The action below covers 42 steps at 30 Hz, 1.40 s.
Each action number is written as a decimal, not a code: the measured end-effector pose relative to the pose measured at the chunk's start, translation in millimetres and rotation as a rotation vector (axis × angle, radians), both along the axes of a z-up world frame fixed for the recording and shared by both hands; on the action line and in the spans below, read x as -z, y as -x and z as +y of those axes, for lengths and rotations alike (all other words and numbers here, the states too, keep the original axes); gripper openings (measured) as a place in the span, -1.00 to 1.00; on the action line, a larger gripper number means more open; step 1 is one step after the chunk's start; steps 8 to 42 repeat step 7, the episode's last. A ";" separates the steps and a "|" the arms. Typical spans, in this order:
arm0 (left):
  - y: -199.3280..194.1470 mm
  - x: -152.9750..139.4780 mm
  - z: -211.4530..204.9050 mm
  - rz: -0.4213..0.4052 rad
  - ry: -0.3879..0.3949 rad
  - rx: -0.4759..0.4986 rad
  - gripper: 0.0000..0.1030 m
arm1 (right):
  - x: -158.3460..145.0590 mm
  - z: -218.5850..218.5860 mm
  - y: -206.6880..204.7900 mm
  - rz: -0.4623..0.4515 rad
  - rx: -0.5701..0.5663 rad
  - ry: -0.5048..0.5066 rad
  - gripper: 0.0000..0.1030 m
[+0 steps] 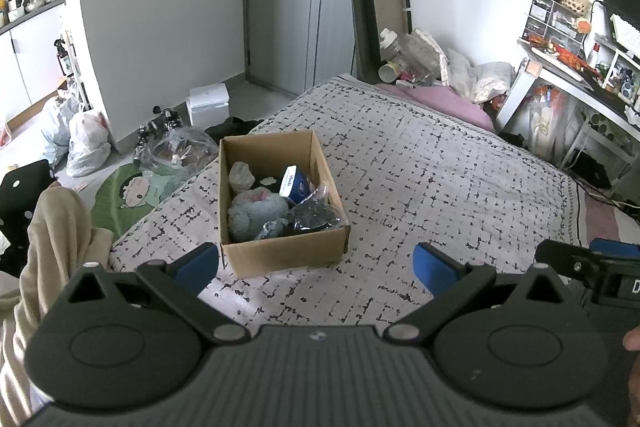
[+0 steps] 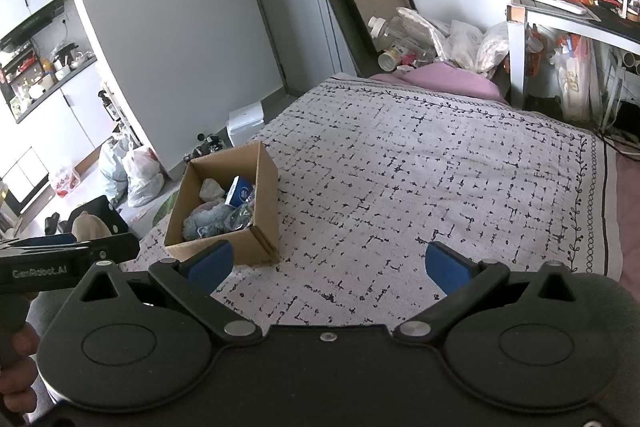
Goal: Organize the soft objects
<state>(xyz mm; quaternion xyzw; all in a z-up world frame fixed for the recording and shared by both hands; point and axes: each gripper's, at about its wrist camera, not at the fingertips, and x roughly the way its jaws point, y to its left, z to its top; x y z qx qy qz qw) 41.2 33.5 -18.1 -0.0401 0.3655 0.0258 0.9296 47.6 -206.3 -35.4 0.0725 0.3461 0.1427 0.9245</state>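
Note:
A cardboard box (image 1: 280,251) (image 2: 244,243) stands on the patterned bedspread (image 1: 420,179) (image 2: 420,163) near the bed's left edge. Inside lie a grey-blue plush toy (image 1: 254,213) (image 2: 202,221), a white and blue pack (image 1: 295,182) (image 2: 239,191), a dark item in clear plastic (image 1: 316,217) and a whitish crumpled piece (image 1: 241,173) (image 2: 211,190). My left gripper (image 1: 316,267) hovers open just in front of the box, nothing between its blue pads. My right gripper (image 2: 328,265) is open too, over bare bedspread to the right of the box.
A pink pillow (image 1: 444,99) and a heap of bottles and bags (image 1: 416,59) lie at the bed's far end. A white desk (image 1: 560,83) stands at right. Plastic bags (image 1: 84,143) and a white box (image 1: 208,103) sit on the floor left of the bed.

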 end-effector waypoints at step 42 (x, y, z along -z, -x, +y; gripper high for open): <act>-5.5 2.6 0.5 0.004 0.005 0.012 0.99 | 4.3 5.1 -3.2 0.013 0.002 -0.002 1.00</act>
